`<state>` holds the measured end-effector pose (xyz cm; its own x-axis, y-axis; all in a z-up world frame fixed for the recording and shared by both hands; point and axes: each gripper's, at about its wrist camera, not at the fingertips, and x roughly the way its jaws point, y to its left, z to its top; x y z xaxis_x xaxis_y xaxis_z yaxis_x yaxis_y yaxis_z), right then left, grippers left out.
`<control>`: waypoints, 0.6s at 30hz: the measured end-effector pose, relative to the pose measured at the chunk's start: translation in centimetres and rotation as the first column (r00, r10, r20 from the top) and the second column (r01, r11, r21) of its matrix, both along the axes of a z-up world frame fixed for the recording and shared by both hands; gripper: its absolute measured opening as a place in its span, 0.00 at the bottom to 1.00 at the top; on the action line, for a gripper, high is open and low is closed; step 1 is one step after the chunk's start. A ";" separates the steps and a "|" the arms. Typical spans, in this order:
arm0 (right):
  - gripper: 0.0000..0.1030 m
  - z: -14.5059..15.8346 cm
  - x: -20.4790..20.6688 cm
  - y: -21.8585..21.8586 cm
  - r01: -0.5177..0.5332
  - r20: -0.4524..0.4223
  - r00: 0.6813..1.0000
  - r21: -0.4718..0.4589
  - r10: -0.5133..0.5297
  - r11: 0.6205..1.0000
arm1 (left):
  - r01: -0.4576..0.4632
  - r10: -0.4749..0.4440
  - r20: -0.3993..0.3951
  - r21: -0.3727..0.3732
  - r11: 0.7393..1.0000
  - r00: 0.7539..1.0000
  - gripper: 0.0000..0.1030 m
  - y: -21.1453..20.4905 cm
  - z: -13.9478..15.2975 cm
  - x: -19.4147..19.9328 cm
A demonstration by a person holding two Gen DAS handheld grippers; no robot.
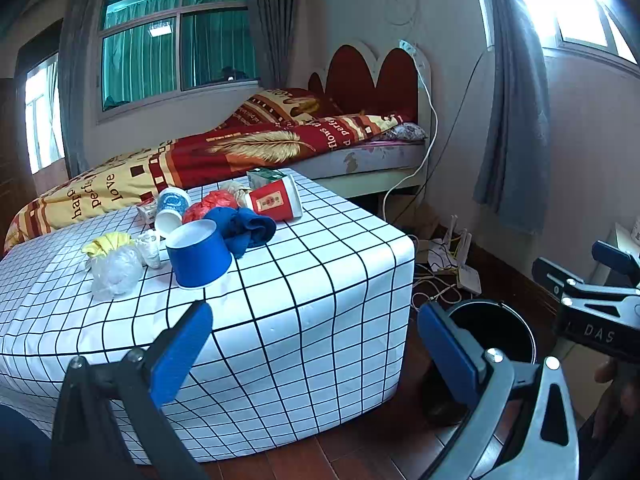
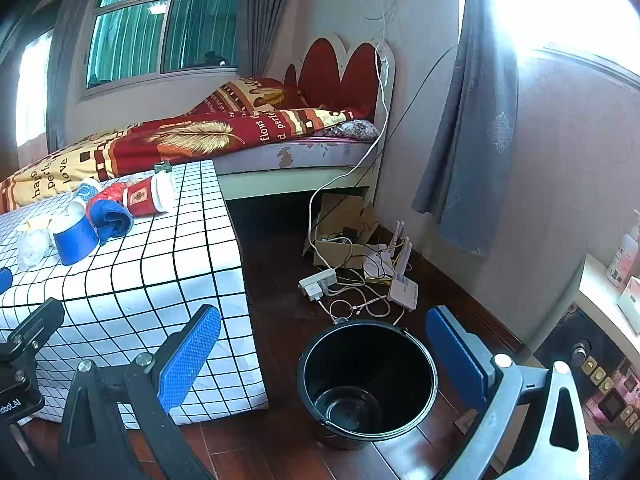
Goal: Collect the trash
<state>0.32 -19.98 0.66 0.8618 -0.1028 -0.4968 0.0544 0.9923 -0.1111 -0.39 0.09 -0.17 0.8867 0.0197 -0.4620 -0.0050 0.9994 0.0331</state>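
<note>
Trash lies on the grid-cloth table (image 1: 304, 280): a blue paper cup (image 1: 199, 255) upside down, a red paper cup (image 1: 276, 200) on its side, a blue cloth (image 1: 244, 229), a clear plastic wad (image 1: 116, 270), a yellow wad (image 1: 107, 243), a white cup (image 1: 170, 206) and a green carton (image 1: 264, 178). An empty black bin (image 2: 366, 380) stands on the floor right of the table. My left gripper (image 1: 316, 352) is open and empty, low in front of the table. My right gripper (image 2: 324, 360) is open and empty, over the bin's near side.
A bed (image 1: 240, 148) with a red and yellow quilt stands behind the table. Cables, a power strip (image 2: 318, 282) and white routers (image 2: 402, 276) lie on the wooden floor by the wall. A grey curtain (image 2: 472, 132) hangs at right. A shelf with a bottle (image 2: 624, 256) is at far right.
</note>
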 end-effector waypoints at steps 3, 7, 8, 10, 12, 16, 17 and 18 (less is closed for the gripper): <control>1.00 0.1 0.0 0.1 0.001 0.000 1.000 0.000 -0.001 1.000 | 0.000 0.000 0.000 -0.002 1.000 1.000 1.00 0.0 0.0 0.0; 1.00 0.3 0.1 0.2 0.002 0.000 1.000 0.000 -0.002 1.000 | -0.001 0.001 -0.001 -0.001 1.000 1.000 1.00 0.0 0.0 0.0; 1.00 0.3 0.2 0.2 0.001 -0.001 1.000 -0.001 -0.001 1.000 | -0.001 0.001 0.000 0.000 1.000 1.000 1.00 0.1 0.0 -0.1; 1.00 0.3 0.2 0.2 0.000 0.001 1.000 0.000 0.000 1.000 | 0.000 0.000 -0.001 0.001 1.000 1.000 1.00 0.0 0.0 0.0; 1.00 0.2 0.2 0.2 0.001 0.000 1.000 -0.001 -0.001 1.000 | 0.000 0.000 -0.002 -0.001 1.000 1.000 1.00 0.1 0.0 0.0; 1.00 0.2 0.2 0.2 0.001 0.001 1.000 -0.001 -0.001 1.000 | -0.001 0.001 -0.002 0.000 1.000 1.000 1.00 0.1 -0.1 -0.1; 1.00 0.2 0.2 0.2 0.001 0.000 1.000 -0.001 -0.001 1.000 | 0.001 -0.001 -0.001 0.000 1.000 1.000 1.00 0.1 -0.1 -0.1; 1.00 0.2 0.2 0.2 0.001 0.001 1.000 0.000 -0.001 1.000 | 0.000 0.000 -0.004 0.001 1.000 1.000 1.00 0.0 -0.1 0.0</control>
